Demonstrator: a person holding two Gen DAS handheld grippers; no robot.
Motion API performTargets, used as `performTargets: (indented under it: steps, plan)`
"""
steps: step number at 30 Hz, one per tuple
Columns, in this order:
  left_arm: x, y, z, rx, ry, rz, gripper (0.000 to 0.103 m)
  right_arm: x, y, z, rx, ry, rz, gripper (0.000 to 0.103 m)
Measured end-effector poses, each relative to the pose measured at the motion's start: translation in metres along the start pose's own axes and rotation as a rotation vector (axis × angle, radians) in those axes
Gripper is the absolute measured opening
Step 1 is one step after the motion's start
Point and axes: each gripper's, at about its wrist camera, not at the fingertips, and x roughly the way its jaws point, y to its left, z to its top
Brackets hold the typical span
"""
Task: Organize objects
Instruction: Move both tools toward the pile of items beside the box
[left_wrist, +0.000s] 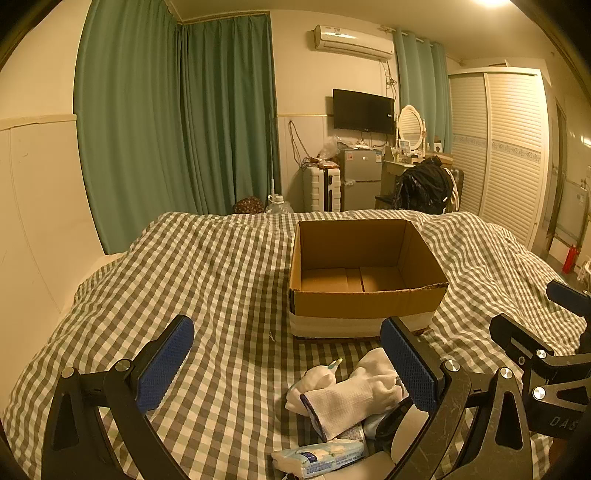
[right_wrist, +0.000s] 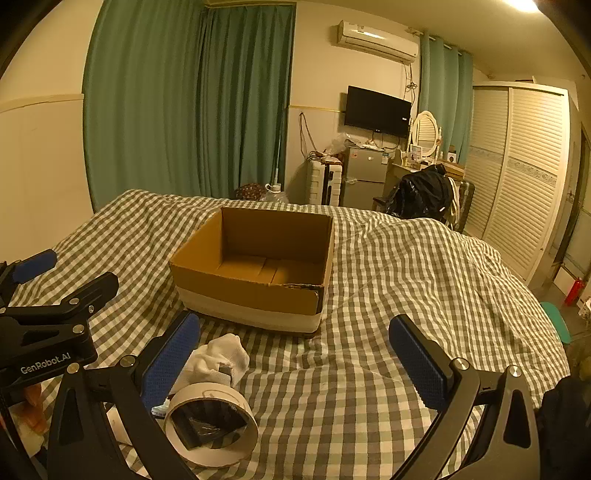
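Note:
An open, empty cardboard box (left_wrist: 365, 295) stands on the checked bedspread (left_wrist: 207, 280); it also shows in the right wrist view (right_wrist: 243, 284). In front of it lies a small pile: white socks (left_wrist: 354, 395), a tissue pack (left_wrist: 321, 456) and a roll of tape (right_wrist: 210, 424) with a dark item inside it. The socks show in the right wrist view (right_wrist: 221, 358) too. My left gripper (left_wrist: 288, 365) is open and empty, with the pile by its right finger. My right gripper (right_wrist: 295, 365) is open and empty, with the pile by its left finger.
The bed fills the foreground (right_wrist: 406, 280). Beyond its far edge stand green curtains (left_wrist: 177, 122), a white suitcase (left_wrist: 321, 188), a small fridge (left_wrist: 360, 181), a chair draped in dark clothes (left_wrist: 424, 188) and a louvred wardrobe (left_wrist: 498, 147).

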Motion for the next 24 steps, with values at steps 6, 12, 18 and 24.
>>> performTargets:
  steps: [6,12,18,24]
  plan:
    - [0.0,-0.001,-0.001,0.0,0.001,0.0,0.103,0.001,0.001,0.0,0.0,0.006,0.01,0.103]
    - [0.0,-0.001,-0.001,-0.001,0.0,-0.001,0.103,0.0,0.004,0.0,-0.005,0.008,0.028,0.103]
    - [-0.002,-0.002,-0.004,-0.002,-0.002,-0.001,0.103,-0.004,0.004,0.001,-0.002,-0.004,0.025,0.103]
    - [-0.006,-0.001,-0.002,-0.009,-0.009,-0.005,0.103,-0.009,0.005,0.002,-0.004,-0.009,0.038,0.103]
